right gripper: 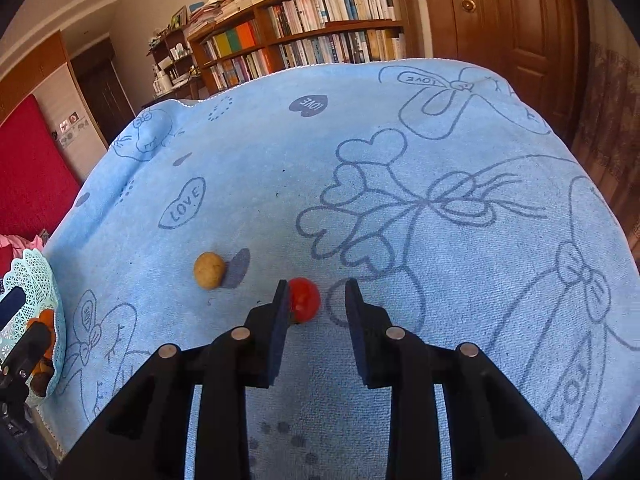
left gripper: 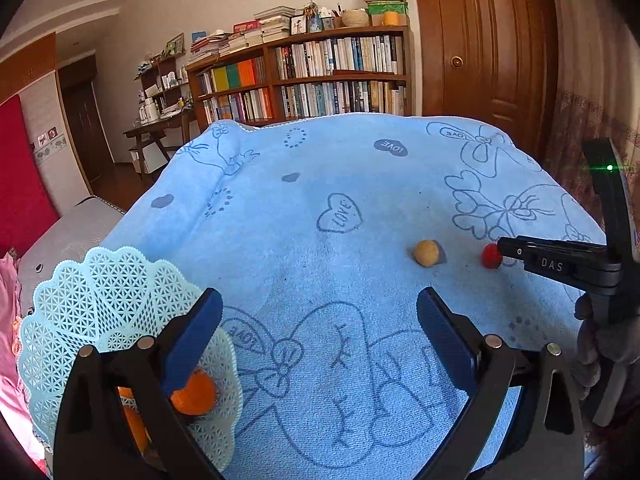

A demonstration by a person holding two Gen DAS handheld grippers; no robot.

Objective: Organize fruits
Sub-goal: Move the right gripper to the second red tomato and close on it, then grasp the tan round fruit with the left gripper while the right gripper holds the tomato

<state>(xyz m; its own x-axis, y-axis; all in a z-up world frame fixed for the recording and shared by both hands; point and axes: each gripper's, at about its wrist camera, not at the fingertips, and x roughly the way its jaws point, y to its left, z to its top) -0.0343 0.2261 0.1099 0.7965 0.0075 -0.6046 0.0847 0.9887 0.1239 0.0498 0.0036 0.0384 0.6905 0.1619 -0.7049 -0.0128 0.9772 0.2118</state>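
Observation:
A small red fruit (right gripper: 305, 299) lies on the blue towel (right gripper: 400, 200), just beyond my right gripper (right gripper: 316, 292), which is open; the fruit sits beside its left finger, between the tips. A tan round fruit (right gripper: 208, 270) rests to the left of it. In the left wrist view the tan fruit (left gripper: 427, 253) and the red fruit (left gripper: 491, 256) lie at the right, with the right gripper (left gripper: 505, 249) at the red one. My left gripper (left gripper: 320, 308) is open and holds nothing. A pale lattice basket (left gripper: 120, 296) holds orange fruits (left gripper: 196, 394) behind its left finger.
The towel (left gripper: 320, 208) covers a raised surface whose far edge drops toward a bookshelf (left gripper: 320, 76) and a wooden door (left gripper: 488, 40). A red panel (left gripper: 20, 184) stands at the left. A gloved hand (left gripper: 596, 344) holds the right gripper.

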